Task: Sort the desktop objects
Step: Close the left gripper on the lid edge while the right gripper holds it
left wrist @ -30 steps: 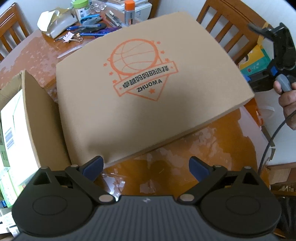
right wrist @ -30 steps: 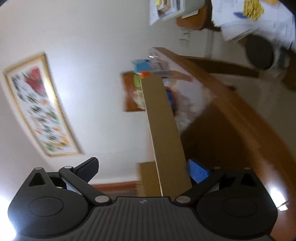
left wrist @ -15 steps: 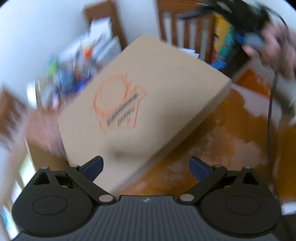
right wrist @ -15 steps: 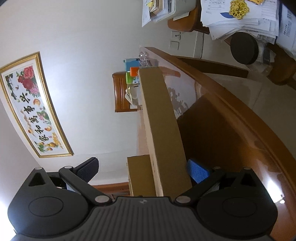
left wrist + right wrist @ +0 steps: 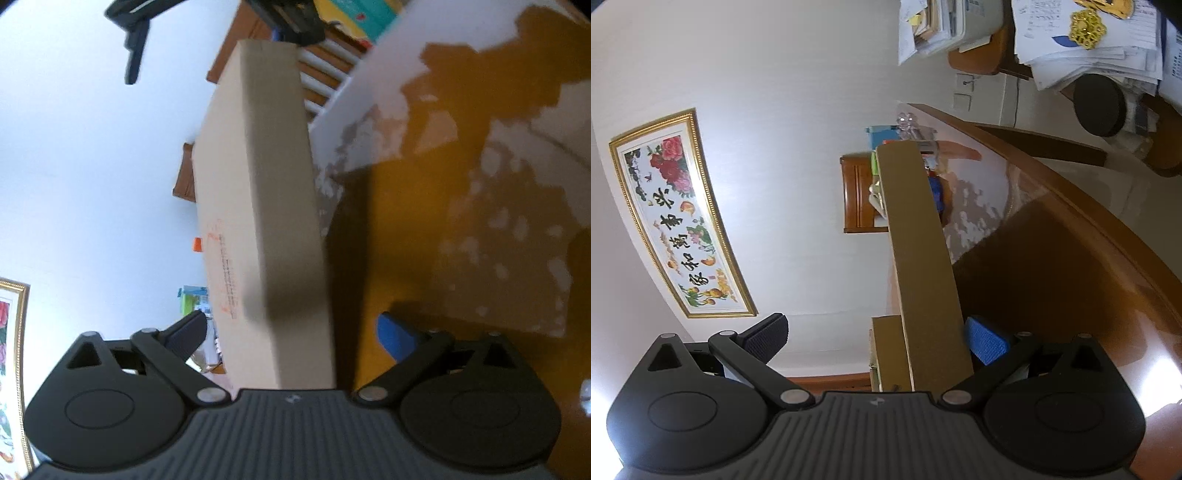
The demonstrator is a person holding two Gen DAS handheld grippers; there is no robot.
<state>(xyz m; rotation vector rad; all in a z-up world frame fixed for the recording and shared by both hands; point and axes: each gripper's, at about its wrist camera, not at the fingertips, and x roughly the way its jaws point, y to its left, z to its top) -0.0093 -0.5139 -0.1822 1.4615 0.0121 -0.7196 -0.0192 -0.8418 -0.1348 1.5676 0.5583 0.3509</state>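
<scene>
A flat brown cardboard box with an orange print lies on the glossy wooden table. Both wrist views are rolled on their side, so the box's edge runs up the frame. My left gripper is open, its jaws standing on either side of the box's near edge without closing on it. My right gripper is open too; the box's edge passes between its jaws, close beside the right blue pad. The right gripper also shows at the top of the left wrist view.
A second brown carton stands beyond the box. Small desk items crowd the table's far end. A wooden chair, a framed picture on the white wall and stacks of paper are around.
The left gripper has swung down and rolled sideways, from looking onto the box's top to straddling its edge. The right gripper has barely moved and stays at the opposite edge.
</scene>
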